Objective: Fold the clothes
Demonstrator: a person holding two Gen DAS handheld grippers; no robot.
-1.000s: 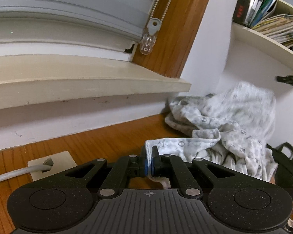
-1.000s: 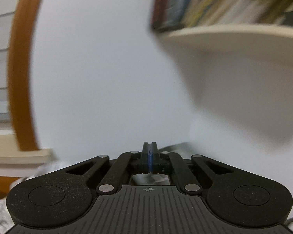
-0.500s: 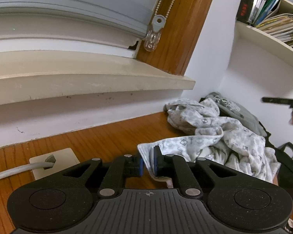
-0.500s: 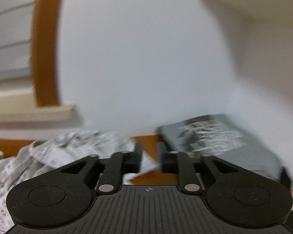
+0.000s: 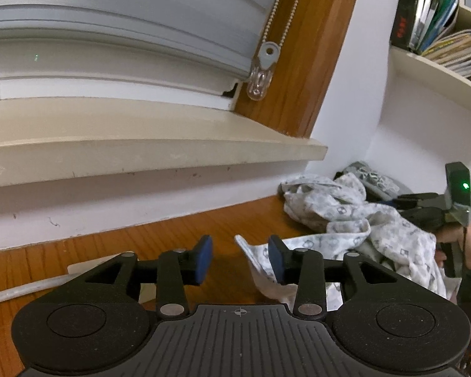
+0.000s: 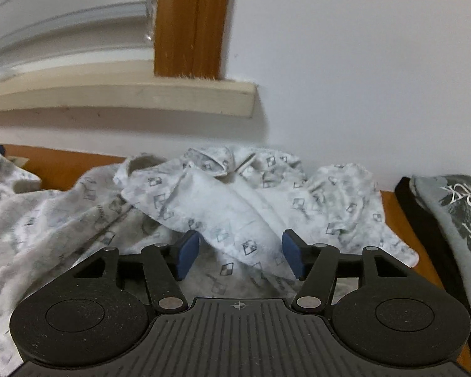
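Left wrist view
- Left gripper (image 5: 240, 256): jaws apart and opening; blue pads clear of the cloth.
- Garment corner (image 5: 257, 259): a flap of the patterned white garment (image 5: 345, 220) stands between the jaws, close to the right-hand pad; not pinched.
- Garment, main heap: crumpled at 2 o'clock from the jaws, on the wooden tabletop (image 5: 179, 235) near the wall corner.
- Right gripper (image 5: 402, 202): at 3 o'clock, over the far side of the heap, held by a hand (image 5: 455, 242).
- Grey cable (image 5: 25, 289): at 9 o'clock, running to a beige plate on the table.
- Window sill (image 5: 141, 154): at 12 o'clock, blind above it; bookshelf (image 5: 439, 66) at 1 o'clock.

Right wrist view
- Right gripper (image 6: 240, 256): jaws apart and opening; a ridge of the patterned garment (image 6: 223, 216) lies between the pads, not pressed by either.
- Garment spread: bunched from 9 to 2 o'clock against the white wall; no flat panel, collar or hem that I can identify.
- Grey printed garment (image 6: 455, 220): at 3 o'clock, on something black, just beside the white one.

Risks (judgement)
- Blind grasp: closing on this ridge may catch several layers, so the garment lifts as a knot.
- Lost corner: the freed flap may slump back and cost the left side its edge.
- Stray pickup: a sweep toward 3 o'clock could drag the grey garment along.
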